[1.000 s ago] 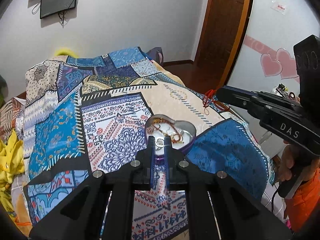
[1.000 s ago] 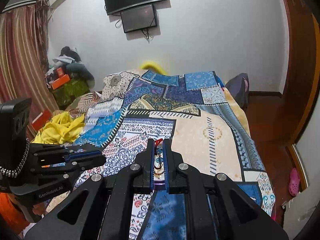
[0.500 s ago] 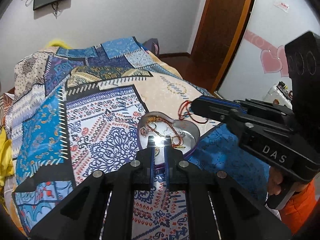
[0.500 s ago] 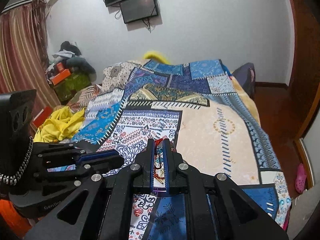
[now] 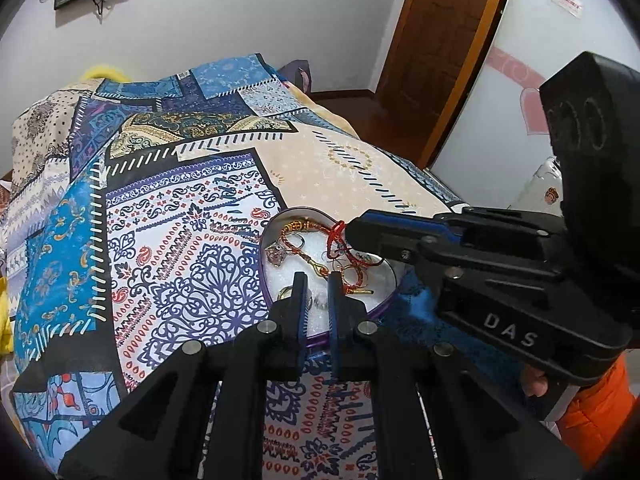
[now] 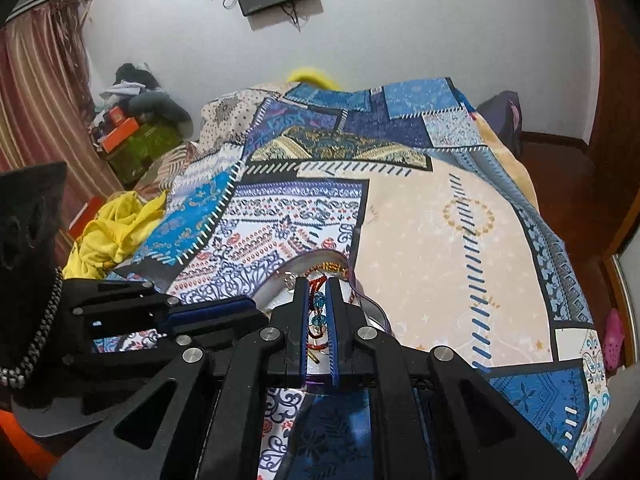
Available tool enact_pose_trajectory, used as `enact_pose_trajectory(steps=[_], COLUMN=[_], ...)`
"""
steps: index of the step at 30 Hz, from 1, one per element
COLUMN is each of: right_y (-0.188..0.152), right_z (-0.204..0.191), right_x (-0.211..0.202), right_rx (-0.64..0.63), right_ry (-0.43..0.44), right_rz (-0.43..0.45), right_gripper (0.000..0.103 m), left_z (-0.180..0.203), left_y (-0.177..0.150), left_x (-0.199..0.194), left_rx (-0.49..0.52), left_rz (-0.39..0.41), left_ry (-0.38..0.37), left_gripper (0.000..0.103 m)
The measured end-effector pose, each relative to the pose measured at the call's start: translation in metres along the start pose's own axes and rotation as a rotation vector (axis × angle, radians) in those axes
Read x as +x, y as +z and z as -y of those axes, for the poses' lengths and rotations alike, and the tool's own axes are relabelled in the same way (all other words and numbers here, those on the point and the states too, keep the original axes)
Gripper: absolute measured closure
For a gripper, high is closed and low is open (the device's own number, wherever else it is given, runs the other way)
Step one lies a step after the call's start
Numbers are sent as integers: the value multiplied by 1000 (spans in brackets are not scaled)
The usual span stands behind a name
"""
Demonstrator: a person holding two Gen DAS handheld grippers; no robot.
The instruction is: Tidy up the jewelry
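Right gripper (image 6: 317, 285) pinches red cord bracelet (image 5: 340, 240) with blue beads (image 6: 319, 302) between narrowly set fingers, hovering over heart-shaped tin (image 5: 276, 227), likely to drop it with rest. Left gripper (image 5: 317, 280) sits at tin's near edge, fingers slightly apart, nothing visibly between them; probably steadying or waiting. Tin rests on patterned bedspread (image 5: 192, 264), holding gold chain (image 5: 298, 246) and rings. Left view shows tin's contents and cord trailing from right fingertips; right view shows beads inside grip, contents mostly hidden.
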State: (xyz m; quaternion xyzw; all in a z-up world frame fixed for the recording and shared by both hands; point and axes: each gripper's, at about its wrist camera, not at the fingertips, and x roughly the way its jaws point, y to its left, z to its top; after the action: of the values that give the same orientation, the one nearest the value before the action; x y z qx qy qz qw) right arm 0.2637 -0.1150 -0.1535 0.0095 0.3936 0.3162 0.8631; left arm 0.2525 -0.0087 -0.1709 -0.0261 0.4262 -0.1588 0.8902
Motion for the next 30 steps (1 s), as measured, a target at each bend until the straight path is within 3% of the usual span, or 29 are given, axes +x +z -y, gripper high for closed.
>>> enact_pose_trajectory(steps=[12,16,18,24,30], right_y=[2,3,4,9,13], right_z=[1,-1,-3,-14,-35], right_x=[0,-7,-13,-45,-103], right_rx=[5,-1,-5,-28,-57], right_ry=[0,-12,-20,-45,-70], right_rz=[-32,-22,-11,58,208], right_gripper=[96,93,88,86,86], left_z=[-1,-2,-2,5,21], left_y=[0,0,0,3,5], left_x=[-13,-26,-34,-71,-126], left_rx=[-11,-20,-19,-4,20], left_rz=[20,47,67,142,284], left_ry=[3,33,50,90,156], left_gripper=[92,73,70,70,69])
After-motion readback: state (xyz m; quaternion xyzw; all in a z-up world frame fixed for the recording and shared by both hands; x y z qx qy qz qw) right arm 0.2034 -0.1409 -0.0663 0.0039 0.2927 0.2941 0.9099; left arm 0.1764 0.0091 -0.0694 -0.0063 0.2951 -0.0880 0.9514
